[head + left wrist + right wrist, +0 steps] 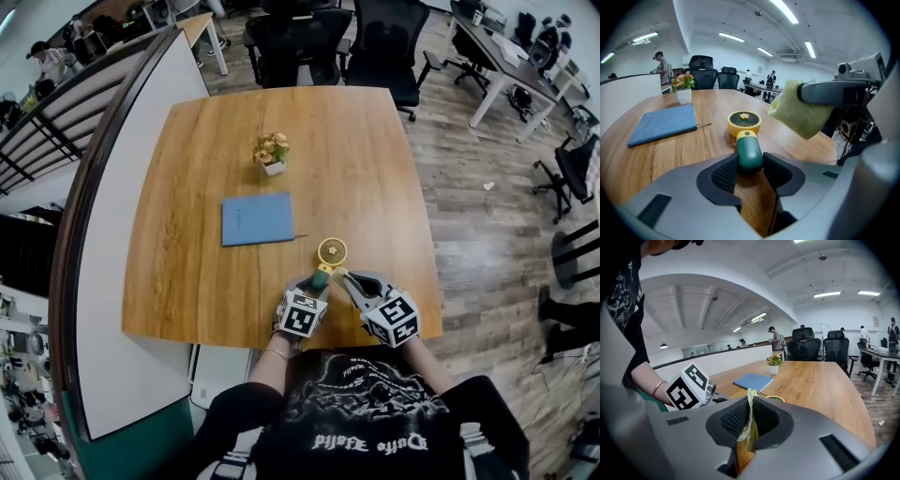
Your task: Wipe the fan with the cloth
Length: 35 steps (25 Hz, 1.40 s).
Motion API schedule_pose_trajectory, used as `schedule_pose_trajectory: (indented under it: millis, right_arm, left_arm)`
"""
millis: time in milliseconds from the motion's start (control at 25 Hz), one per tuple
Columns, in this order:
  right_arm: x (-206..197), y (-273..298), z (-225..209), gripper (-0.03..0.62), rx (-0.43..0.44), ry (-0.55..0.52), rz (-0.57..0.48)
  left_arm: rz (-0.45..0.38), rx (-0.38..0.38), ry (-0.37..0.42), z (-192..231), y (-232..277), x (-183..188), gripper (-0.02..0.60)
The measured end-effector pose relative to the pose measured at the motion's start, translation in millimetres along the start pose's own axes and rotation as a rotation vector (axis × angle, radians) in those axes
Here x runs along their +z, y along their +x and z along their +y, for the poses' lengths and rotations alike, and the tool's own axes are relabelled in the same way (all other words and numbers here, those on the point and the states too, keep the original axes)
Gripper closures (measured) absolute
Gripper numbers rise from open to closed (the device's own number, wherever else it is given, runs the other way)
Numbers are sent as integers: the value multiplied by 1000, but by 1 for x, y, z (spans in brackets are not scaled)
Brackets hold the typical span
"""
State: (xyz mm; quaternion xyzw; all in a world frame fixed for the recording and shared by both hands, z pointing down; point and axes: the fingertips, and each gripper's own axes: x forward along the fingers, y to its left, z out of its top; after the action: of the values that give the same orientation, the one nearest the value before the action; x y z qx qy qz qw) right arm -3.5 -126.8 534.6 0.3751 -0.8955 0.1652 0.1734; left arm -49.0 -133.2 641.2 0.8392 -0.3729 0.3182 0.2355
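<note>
My left claw [750,165] is closed round the green handle [749,151] of the fan [744,123], which lies on the tabletop [693,150] at my edge. It looks like light, smooth, hard plastic, best held by that handle. My right claw [749,418] pinches the soft, limp cloth [748,430] near the fan's yellow head.

Yellow-headed fan [746,140] with dark green handle, pale yellow-green cloth [801,115], blue notebook [663,124], brown wood-grain counter [684,154], white flowerpot [684,96].
</note>
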Motion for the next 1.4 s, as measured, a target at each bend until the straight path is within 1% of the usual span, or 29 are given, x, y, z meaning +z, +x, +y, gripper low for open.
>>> schedule_pose_trajectory:
  millis: [120,200,280,360,480,560,640,720,800,1000,1160,1240,1400]
  right_arm:
    - [3,13,10,568,71,3,3]
    - [6,22,14,568,105,3,0]
    - [4,35,19,568,137,-31,22]
    - [-9,49,27,568,182,-92,82]
    - [-33,61,45,568,289,-130,197]
    - [-47,63,54,568,343,-166,262]
    - [-51,66,55,566,370,-189,292]
    - [-52,69,53,566,387,-176,311]
    - [-55,69,52,566,391,-174,330]
    - [-54,71,46,568,360,-206,327]
    - [-49,76,26,569,262,-227,301]
    - [-47,78,18,569,232,-231,293]
    - [-43,80,8,569,175,-312,279]
  left_arm:
    - [7,-37,-29,-5,-8,0,393]
    - [5,-48,-14,-8,-10,-1,393]
    - [-1,-54,21,-10,-9,-4,393]
    - [-9,-47,51,-10,-6,-6,393]
    - [0,-58,82,-14,-6,-8,393]
    - [16,-71,110,-17,-7,-10,394]
    - [25,-69,127,-16,-6,-11,394]
    - [22,-74,141,-16,-4,-9,394]
    - [11,-88,161,-21,-5,-5,394]
    - [20,-84,165,-22,-4,-5,394]
    - [40,-80,162,-22,-3,-13,394]
    - [36,-79,171,-23,-3,-12,394]
    - [24,-77,181,-25,-5,-7,394]
